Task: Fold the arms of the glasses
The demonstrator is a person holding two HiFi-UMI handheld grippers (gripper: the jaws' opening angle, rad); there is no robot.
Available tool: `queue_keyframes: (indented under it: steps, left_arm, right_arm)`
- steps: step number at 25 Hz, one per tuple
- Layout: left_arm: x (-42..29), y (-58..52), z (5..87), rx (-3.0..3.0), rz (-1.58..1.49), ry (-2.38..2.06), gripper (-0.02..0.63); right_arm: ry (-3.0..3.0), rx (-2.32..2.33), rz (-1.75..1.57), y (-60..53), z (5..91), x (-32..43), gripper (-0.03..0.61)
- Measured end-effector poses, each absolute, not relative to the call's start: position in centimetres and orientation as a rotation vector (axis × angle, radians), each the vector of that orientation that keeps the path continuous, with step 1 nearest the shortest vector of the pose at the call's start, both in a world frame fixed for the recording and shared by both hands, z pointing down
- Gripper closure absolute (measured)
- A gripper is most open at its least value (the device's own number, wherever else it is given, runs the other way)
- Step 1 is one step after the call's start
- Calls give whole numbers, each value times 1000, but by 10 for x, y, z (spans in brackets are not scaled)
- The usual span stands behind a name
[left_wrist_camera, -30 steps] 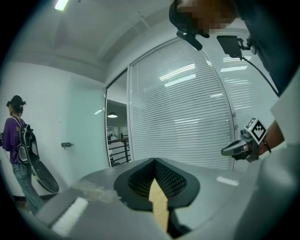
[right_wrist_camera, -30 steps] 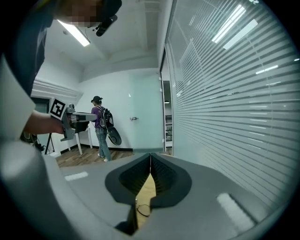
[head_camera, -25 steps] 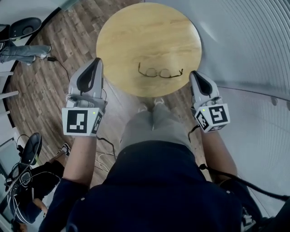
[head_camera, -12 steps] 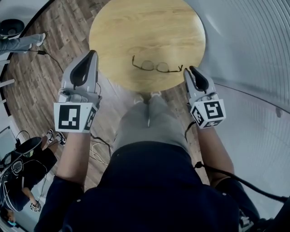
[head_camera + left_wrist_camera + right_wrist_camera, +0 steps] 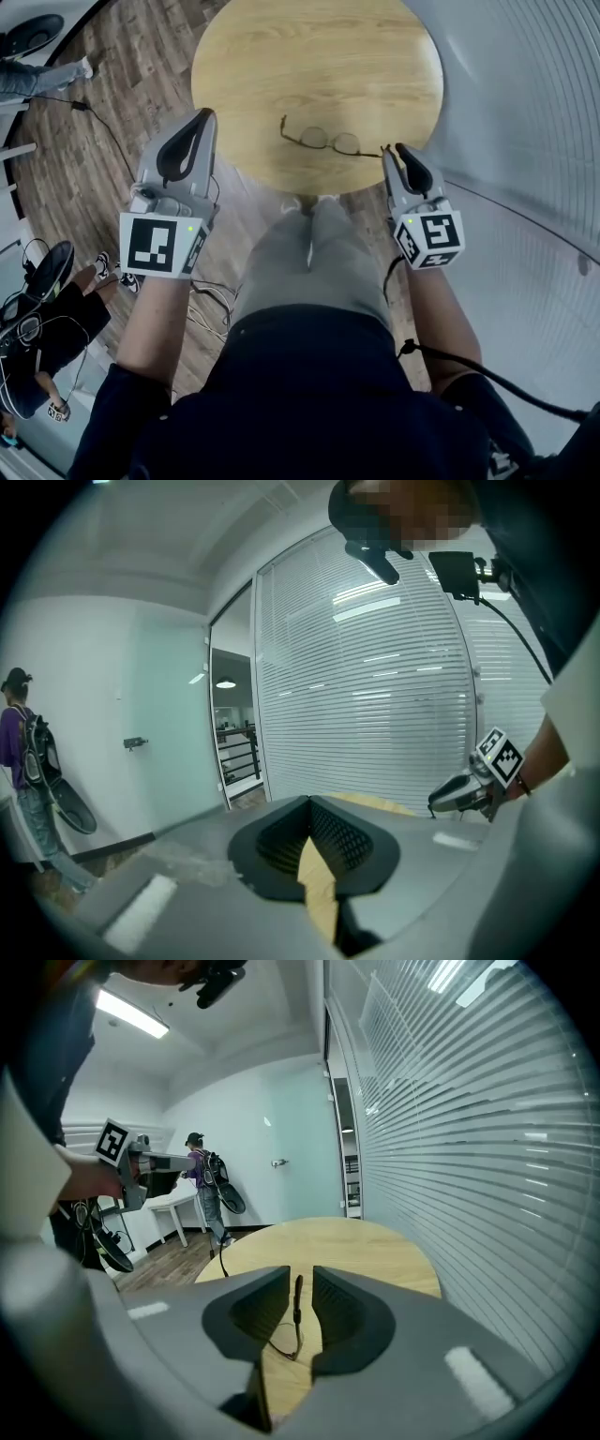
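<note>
Thin dark-framed glasses (image 5: 328, 142) lie on the round wooden table (image 5: 319, 66) near its front edge, both arms spread out. My right gripper (image 5: 397, 150) hovers at the table's front right edge, right by the tip of the glasses' right arm. In the right gripper view its jaws stand a narrow gap apart (image 5: 300, 1271), and that arm of the glasses (image 5: 297, 1305) shows in the gap without touching either jaw. My left gripper (image 5: 199, 118) is off the table's left edge over the floor, shut and empty (image 5: 309, 803). The left gripper view catches the right gripper (image 5: 464, 794).
A wall of white blinds (image 5: 525, 112) runs close along the table's right side. A person with a backpack (image 5: 202, 1185) stands beside a white table (image 5: 173, 1206) across the room. Cables (image 5: 211, 309) trail on the wood floor, and another person (image 5: 47, 328) is low at the left.
My right gripper has moved in from below the table edge to the tip of the glasses' right arm. The left gripper has kept its place beside the table. The glasses have not moved.
</note>
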State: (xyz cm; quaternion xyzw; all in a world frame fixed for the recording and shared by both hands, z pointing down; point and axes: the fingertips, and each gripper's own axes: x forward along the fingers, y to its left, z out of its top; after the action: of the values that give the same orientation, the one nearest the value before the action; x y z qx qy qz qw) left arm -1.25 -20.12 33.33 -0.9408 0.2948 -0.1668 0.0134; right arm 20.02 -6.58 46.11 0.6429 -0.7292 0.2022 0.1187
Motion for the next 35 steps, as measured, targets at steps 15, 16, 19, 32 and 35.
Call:
queue_keyframes:
  steps: [15, 16, 19, 32, 35]
  left_arm:
    - [-22, -198, 336, -2916, -547, 979, 611]
    - [-22, -198, 336, -2916, -545, 981, 611]
    - [-22, -198, 335, -2917, -544, 986, 611]
    - [-28, -199, 329, -2909, -507, 1037, 611]
    - [-30, -199, 330, -2913, -515, 1041, 611]
  right_arm:
    - [-2121, 1826, 632, -72, 478, 201, 500]
    - [-2122, 1824, 631, -72, 478, 201, 509]
    - [-2132, 1820, 623, -72, 475, 199, 549]
    - [-2150, 1777, 627, -80, 475, 190, 552]
    - [-2154, 1767, 622, -82, 475, 188, 552]
